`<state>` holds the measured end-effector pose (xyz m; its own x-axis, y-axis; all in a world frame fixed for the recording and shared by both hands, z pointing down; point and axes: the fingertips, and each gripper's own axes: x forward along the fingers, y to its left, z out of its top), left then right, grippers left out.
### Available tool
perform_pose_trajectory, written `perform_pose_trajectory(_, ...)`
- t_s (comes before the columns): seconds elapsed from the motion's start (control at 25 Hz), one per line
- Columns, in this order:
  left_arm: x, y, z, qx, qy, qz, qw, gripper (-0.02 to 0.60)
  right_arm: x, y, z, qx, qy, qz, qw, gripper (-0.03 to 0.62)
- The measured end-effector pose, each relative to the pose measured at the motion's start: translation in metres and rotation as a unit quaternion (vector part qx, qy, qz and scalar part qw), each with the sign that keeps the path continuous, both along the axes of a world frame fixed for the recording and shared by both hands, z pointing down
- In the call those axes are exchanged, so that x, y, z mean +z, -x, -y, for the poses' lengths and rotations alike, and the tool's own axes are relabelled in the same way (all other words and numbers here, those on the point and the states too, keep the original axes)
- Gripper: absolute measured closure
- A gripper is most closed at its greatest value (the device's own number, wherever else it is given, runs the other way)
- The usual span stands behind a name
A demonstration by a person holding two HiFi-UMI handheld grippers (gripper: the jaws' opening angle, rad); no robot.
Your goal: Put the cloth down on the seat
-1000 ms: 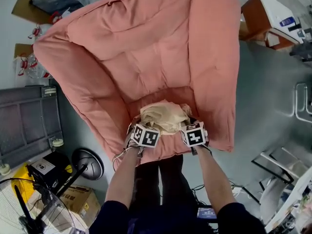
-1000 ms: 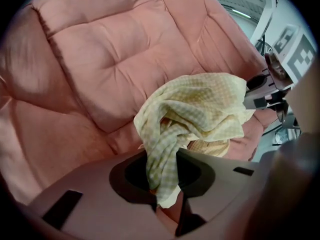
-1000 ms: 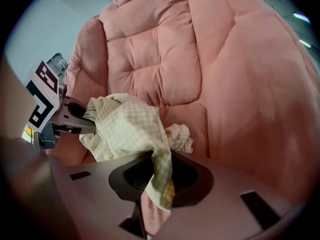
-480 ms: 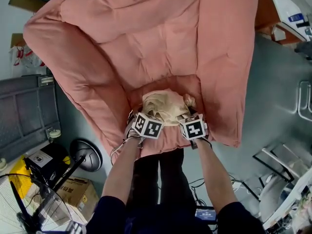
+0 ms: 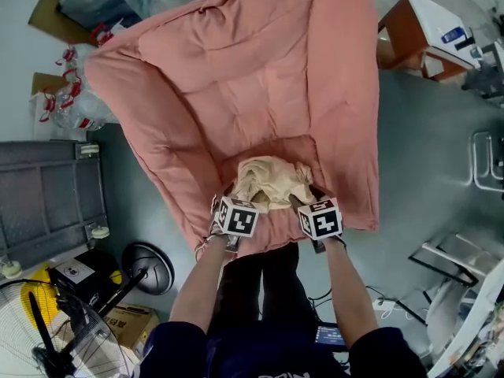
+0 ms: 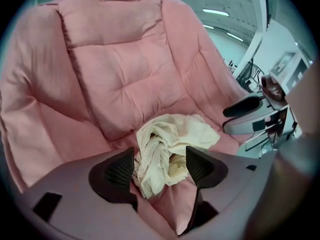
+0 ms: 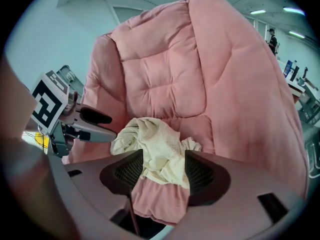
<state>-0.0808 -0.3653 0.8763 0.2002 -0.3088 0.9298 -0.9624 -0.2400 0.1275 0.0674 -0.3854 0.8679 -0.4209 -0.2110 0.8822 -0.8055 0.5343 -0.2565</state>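
We find the cloth (image 5: 270, 181) limp, light, bunched on the seat (image 5: 272, 225); pinch any raised fold. Left gripper (image 6: 160, 166) and right gripper (image 7: 165, 170) jaws have just been opening, now wide, seemingly clear of the cloth.

This looks like a lab or workshop hall, not a home. There is a bare grey painted floor (image 5: 425, 156), long ceiling strip lights (image 6: 215, 12), a wire-caged pedestal fan (image 5: 55, 337), brown cardboard boxes (image 5: 130, 325), loose black cables (image 5: 386, 302) and a grey metal mesh panel (image 5: 47, 203) around the pink padded armchair (image 5: 260, 77).

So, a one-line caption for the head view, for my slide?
Crumpled cream cloth rests on the pink seat; left gripper and right gripper, jaws just opened and empty, hover near it.
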Motion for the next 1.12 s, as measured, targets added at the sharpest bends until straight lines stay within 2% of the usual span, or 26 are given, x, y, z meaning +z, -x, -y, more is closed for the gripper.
perform_pose_trajectory(0.28,-0.105,-0.009,-0.011,0.014,-0.064,-0.055,0.9964,0.244,-0.100,0.012,-0.020,0.008,-0.063,0.005,0.998,0.361)
perform_pose_trajectory(0.4,-0.152,-0.013,-0.015,0.006,-0.108,-0.066,0.9920,0.238,-0.141,0.016,-0.026,0.010,-0.093,0.006,0.996,0.361)
perform_pose_trajectory(0.56,-0.203,-0.023,-0.043,-0.006,-0.128,-0.093,0.9873,0.238,-0.184,0.024,-0.051,-0.001,-0.112,0.014,0.994,0.361)
perform_pose_trajectory(0.8,-0.289,-0.025,-0.066,-0.005,-0.213,-0.119,0.9697,0.238,-0.257,0.025,-0.077,0.010,-0.180,0.027,0.983,0.361)
perform_pose_trajectory(0.92,-0.322,-0.023,-0.087,0.007,-0.239,-0.132,0.9619,0.238,-0.288,0.028,-0.097,0.003,-0.212,0.028,0.977,0.361)
perform_pose_trajectory(1.12,-0.369,-0.030,-0.124,0.041,-0.276,-0.171,0.9448,0.238,-0.344,0.026,-0.119,0.029,-0.260,0.061,0.963,0.361)
